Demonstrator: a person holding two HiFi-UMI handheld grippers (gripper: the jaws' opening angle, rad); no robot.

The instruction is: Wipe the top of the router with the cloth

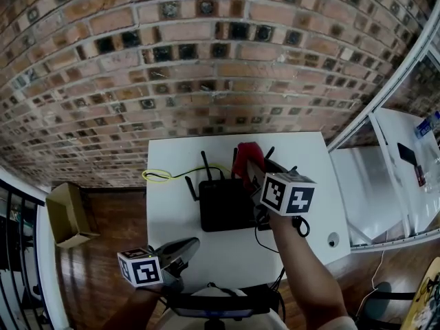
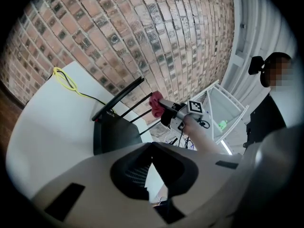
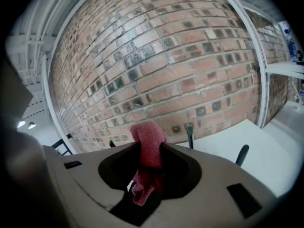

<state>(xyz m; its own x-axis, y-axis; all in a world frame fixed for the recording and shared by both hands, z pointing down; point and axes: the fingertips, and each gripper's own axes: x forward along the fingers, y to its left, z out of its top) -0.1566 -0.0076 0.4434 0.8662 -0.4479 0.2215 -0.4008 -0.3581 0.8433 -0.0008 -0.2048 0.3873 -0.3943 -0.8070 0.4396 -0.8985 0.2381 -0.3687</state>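
Cloth (image 3: 148,146) red, fluffy terry; router (image 1: 223,205) black, boxy

I read the cloth (image 3: 148,148) as red fuzzy terry. The router (image 1: 223,205) is matt black plastic, and the table (image 1: 172,232) is smooth matt white. The wall (image 1: 206,67) is rough brick, the floor (image 1: 103,253) glossy wood, the box (image 1: 69,215) plain matt cardboard.

we've got a white table (image 1: 172,218) pushed against a brick wall (image 1: 206,81) | yellow cable (image 1: 157,177) looped at the table's far left edge | cardboard box (image 1: 69,215) on the wood floor (image 1: 110,239) left of the table | white rack (image 1: 375,177) to the right | person in a dark top (image 2: 266,115) beside that rack
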